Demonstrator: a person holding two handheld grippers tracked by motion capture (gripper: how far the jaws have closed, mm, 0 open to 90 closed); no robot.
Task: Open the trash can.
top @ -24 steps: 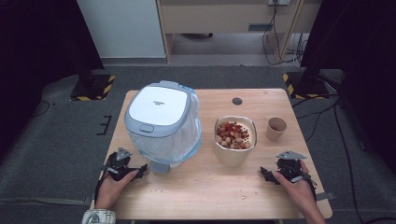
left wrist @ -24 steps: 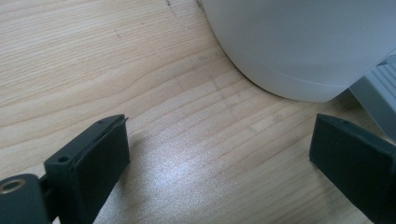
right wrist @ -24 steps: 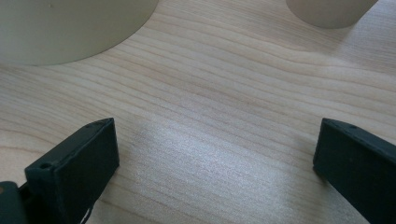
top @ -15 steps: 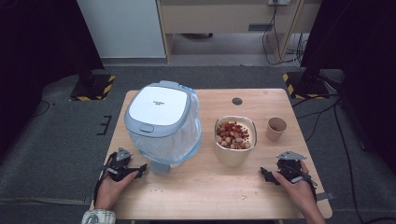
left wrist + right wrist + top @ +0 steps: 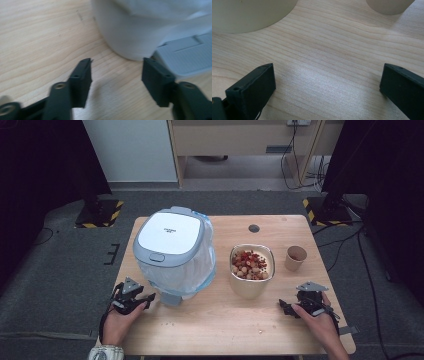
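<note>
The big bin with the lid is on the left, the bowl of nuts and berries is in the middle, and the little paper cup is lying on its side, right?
Almost. The paper cup isn't on its side: the high view shows it standing upright, open mouth up, right of the bowl. The lidded bin is on the left, as you said.

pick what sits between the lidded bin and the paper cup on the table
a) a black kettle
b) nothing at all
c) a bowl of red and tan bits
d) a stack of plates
c: in the high view a cream bowl holding red and tan pieces stands on the table between the lidded bin and the paper cup.
</note>
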